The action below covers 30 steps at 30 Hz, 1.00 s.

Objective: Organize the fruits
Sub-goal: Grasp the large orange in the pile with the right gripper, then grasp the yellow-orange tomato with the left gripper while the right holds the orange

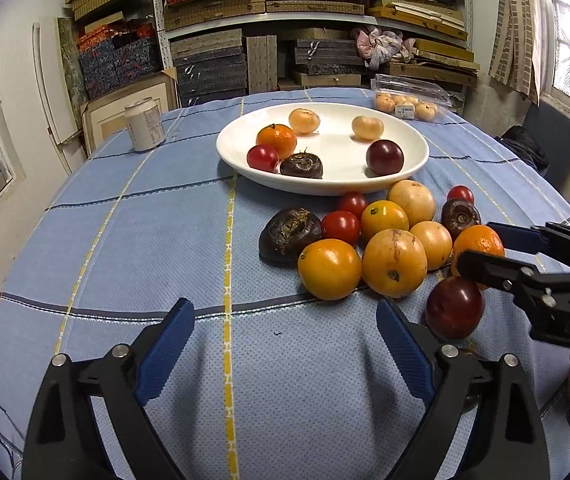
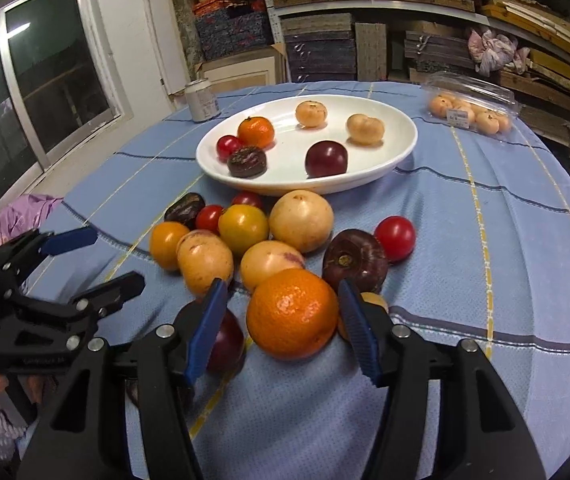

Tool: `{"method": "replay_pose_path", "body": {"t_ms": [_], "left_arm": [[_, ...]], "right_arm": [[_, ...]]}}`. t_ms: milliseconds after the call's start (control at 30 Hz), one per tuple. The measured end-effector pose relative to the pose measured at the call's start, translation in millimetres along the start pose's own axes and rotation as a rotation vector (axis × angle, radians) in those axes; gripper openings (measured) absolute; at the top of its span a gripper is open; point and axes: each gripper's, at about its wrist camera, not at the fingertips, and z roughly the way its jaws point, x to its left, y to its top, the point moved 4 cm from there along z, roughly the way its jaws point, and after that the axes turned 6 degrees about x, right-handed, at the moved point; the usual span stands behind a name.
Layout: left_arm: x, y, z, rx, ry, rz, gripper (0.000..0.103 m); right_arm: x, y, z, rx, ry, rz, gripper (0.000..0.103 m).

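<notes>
Right claw (image 2: 281, 320) straddles orange (image 2: 291, 314) at lower centre, pads apart from it. Left claw (image 1: 285, 344) spread wide, empty, over cloth (image 1: 165, 240).

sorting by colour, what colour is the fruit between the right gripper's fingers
Bright orange; the orange shows best in the right wrist view.

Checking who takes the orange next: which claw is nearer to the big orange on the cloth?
Right. The right claw straddles the orange, a finger on each side; the left claw hangs open over bare cloth, away from it.
</notes>
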Motion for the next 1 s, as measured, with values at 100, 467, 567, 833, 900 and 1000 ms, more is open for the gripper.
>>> {"method": "replay_pose_path", "body": {"t_ms": [100, 467, 567, 833, 900, 1000], "left_arm": [[-1, 0, 1, 0.004, 0.0, 0.005, 0.093], [-1, -1, 7, 0.024, -0.004, 0.006, 0.093], [-2, -2, 7, 0.023, -0.003, 0.012, 0.093], [-4, 4, -3, -0.043, -0.002, 0.01, 0.093], [-11, 12, -9, -0.084, 0.01, 0.025, 0.093], [-28, 21, -14, -0.123, 0.02, 0.069, 0.093]], "right_arm": [[-2, 0, 1, 0.005, 0.012, 0.013, 0.058], [-6, -9, 4, 0.048, 0.052, 0.058, 0.045], [-5, -11, 8, 0.073, 0.056, 0.056, 0.045], [-10, -7, -14, -0.034, 0.034, 0.089, 0.044], [-23, -4, -20, -0.059, 0.03, 0.147, 0.044], [-34, -5, -21, -0.06, 0.019, 0.195, 0.044]]}}
